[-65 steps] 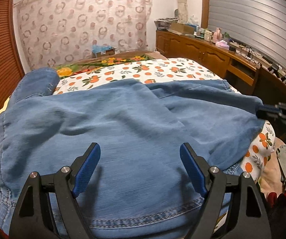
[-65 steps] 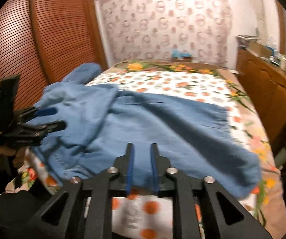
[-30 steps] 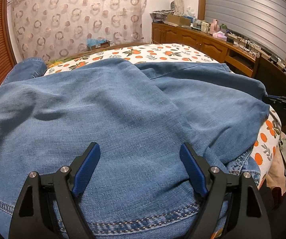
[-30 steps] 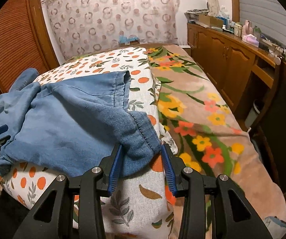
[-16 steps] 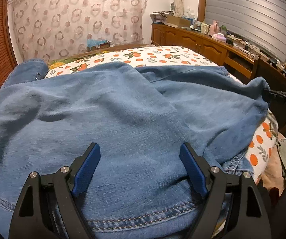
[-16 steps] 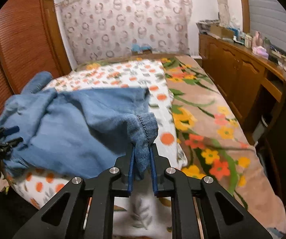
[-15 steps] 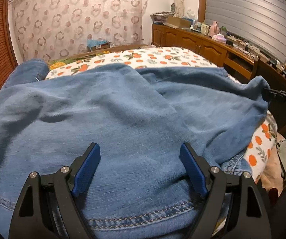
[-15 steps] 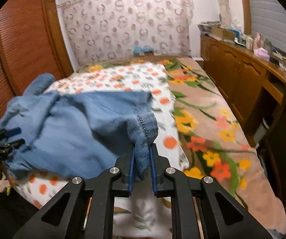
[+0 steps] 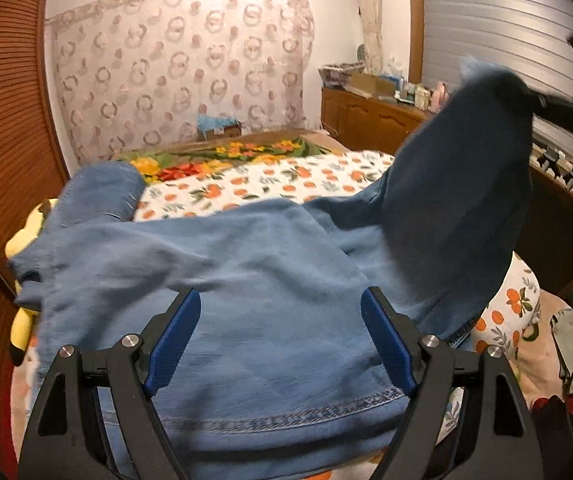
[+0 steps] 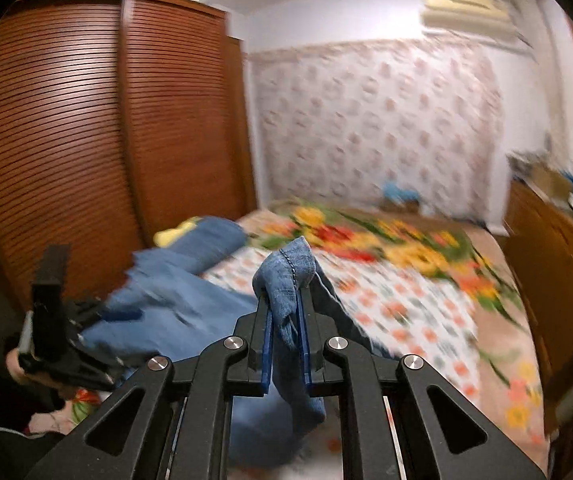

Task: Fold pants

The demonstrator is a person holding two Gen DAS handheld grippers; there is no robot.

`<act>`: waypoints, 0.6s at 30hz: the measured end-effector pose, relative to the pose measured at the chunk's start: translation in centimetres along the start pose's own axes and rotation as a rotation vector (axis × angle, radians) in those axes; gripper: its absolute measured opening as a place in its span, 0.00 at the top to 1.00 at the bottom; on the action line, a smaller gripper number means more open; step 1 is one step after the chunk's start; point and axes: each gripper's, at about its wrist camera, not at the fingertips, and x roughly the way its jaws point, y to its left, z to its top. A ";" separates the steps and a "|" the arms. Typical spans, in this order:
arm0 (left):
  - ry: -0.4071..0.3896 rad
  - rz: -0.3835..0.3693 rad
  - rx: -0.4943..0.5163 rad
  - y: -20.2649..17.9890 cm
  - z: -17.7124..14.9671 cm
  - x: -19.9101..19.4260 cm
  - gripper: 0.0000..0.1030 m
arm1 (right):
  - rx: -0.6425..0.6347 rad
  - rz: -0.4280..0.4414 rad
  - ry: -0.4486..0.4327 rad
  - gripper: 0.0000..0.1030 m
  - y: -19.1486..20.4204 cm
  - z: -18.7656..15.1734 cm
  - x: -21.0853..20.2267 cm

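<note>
Blue denim pants (image 9: 254,280) lie spread on the bed, waistband seam near me. My left gripper (image 9: 282,340) is open just above the waistband part, touching nothing; it also shows in the right wrist view (image 10: 98,316) at the left. My right gripper (image 10: 284,308) is shut on the hem of one pant leg (image 10: 286,276) and holds it high above the bed. In the left wrist view that lifted leg (image 9: 466,184) hangs at the right from the right gripper (image 9: 542,104). The other leg (image 9: 98,188) lies toward the far left.
The bed carries an orange-print sheet (image 9: 286,180) and a floral blanket (image 10: 406,240). A slatted wooden wardrobe (image 10: 86,140) stands on the left. A wooden dresser (image 9: 374,120) with clutter runs along the right wall. A yellow plush toy (image 9: 26,232) lies at the bed's left edge.
My right gripper, shut on the pant hem, has swung it up high off the bed. The left gripper stays open over the waistband and has pulled back a little.
</note>
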 end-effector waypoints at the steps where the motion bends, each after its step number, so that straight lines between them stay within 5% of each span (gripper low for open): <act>1: -0.008 0.006 -0.003 0.3 0.1 -0.5 0.19 | -0.017 0.028 -0.008 0.90 0.9 0.6 0.4; 9: -0.016 0.040 -0.043 3.3 -0.8 -2.0 0.19 | -0.095 0.193 0.055 0.85 5.3 1.4 4.6; 11: -0.011 0.046 -0.053 3.8 -1.2 -1.9 0.19 | -0.101 0.203 0.065 0.75 5.2 0.9 5.1; 18: 0.004 0.047 -0.096 5.1 -2.0 -1.3 0.19 | -0.075 0.177 0.084 0.68 3.4 1.2 7.0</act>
